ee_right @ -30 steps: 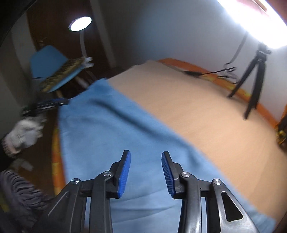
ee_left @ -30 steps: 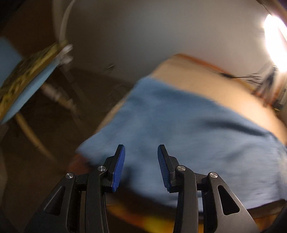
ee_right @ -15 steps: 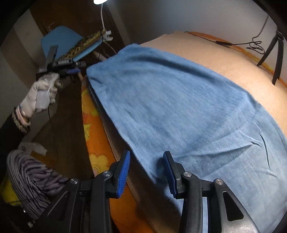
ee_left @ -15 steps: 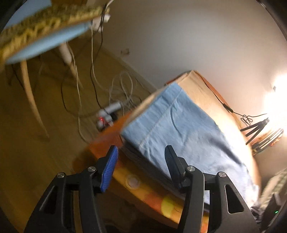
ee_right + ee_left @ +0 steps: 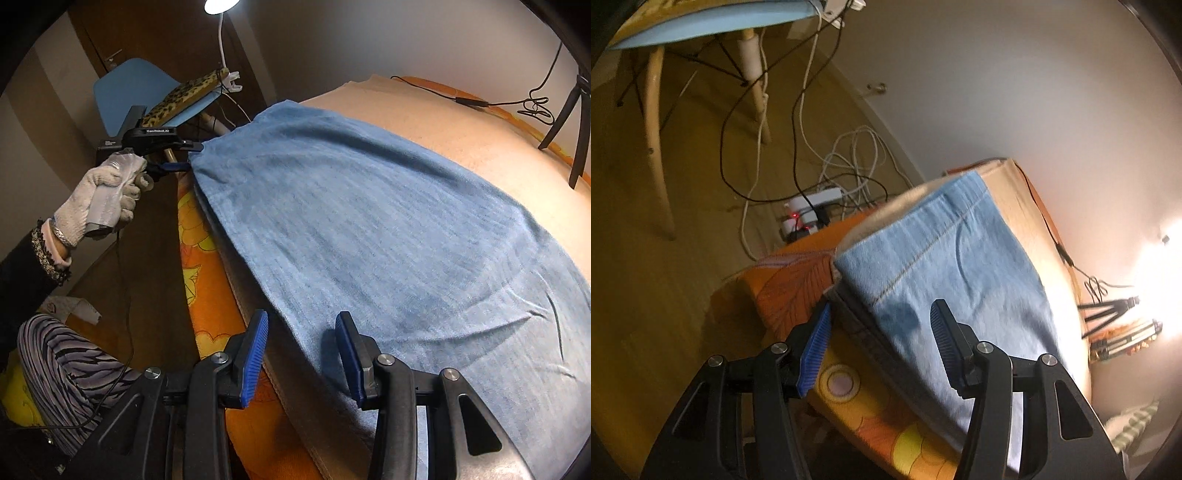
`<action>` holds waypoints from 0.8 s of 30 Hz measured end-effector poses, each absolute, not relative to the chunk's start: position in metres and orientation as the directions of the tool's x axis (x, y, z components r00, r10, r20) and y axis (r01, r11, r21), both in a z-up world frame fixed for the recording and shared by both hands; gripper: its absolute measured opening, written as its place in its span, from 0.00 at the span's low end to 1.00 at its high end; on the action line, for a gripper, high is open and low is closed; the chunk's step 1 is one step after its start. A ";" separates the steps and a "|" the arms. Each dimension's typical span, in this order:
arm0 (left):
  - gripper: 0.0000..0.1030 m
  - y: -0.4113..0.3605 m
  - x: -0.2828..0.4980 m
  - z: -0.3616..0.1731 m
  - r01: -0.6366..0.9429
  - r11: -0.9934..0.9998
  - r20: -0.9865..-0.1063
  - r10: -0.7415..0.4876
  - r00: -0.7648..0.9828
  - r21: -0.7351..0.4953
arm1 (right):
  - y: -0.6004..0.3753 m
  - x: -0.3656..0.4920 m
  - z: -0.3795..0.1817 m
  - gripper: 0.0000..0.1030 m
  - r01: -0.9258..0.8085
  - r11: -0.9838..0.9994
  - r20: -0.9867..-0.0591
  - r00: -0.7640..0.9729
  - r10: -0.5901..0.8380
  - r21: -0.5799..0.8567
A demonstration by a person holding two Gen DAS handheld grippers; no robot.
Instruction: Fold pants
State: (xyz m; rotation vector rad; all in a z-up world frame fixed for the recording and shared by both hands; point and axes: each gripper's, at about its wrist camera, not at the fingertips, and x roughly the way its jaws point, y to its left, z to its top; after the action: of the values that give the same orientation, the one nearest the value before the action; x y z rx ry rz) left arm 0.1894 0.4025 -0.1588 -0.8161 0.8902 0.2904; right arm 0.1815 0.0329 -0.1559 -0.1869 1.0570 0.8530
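Left wrist view: my left claw (image 5: 881, 345) stands open astride the hem corner of the blue pants (image 5: 945, 266).
Its jaws have just been opening, cloth between them ungripped; my right claw (image 5: 301, 356) gapes over the pants' near edge on the bed (image 5: 480, 140).

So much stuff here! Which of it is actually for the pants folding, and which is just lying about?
For the job:
- blue pants, spread on the bed
- left gripper, jaws just opened, astride the pants' corner
- right gripper, open over the near edge

Just lying about:
- blue chair
- power strip and tangled cables
- tripod
- lamp
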 end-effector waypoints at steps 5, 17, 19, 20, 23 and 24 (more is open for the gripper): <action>0.41 0.399 0.194 -0.160 -0.548 0.687 -0.776 -0.038 0.629 -0.478 | 0.028 0.187 -0.149 0.40 -0.674 0.689 -0.810 0.232 0.538 0.265; 0.15 0.392 0.193 -0.134 -0.461 0.745 -0.702 -0.015 0.712 -0.483 | 0.017 0.201 -0.135 0.40 -0.612 0.729 -0.774 0.285 0.566 0.307; 0.12 0.383 0.192 -0.120 -0.420 0.771 -0.678 -0.021 0.734 -0.479 | 0.014 0.204 -0.134 0.40 -0.597 0.736 -0.768 0.292 0.570 0.319; 0.11 0.377 0.192 -0.114 -0.399 0.784 -0.667 -0.025 0.745 -0.476 | 0.012 0.206 -0.133 0.40 -0.587 0.741 -0.764 0.298 0.572 0.326; 0.10 0.346 0.197 -0.099 -0.306 0.849 -0.647 -0.055 0.761 -0.431 | 0.008 0.213 -0.131 0.39 -0.562 0.750 -0.755 0.307 0.580 0.348; 0.05 0.333 0.198 -0.095 -0.266 0.869 -0.641 -0.074 0.764 -0.418 | 0.007 0.215 -0.130 0.40 -0.554 0.754 -0.752 0.312 0.581 0.352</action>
State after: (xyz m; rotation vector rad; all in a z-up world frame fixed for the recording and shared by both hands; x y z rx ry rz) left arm 0.1983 0.3332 -0.0953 -0.5180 0.7009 0.1093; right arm 0.2150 0.0074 -0.1305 0.0300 1.0053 0.7490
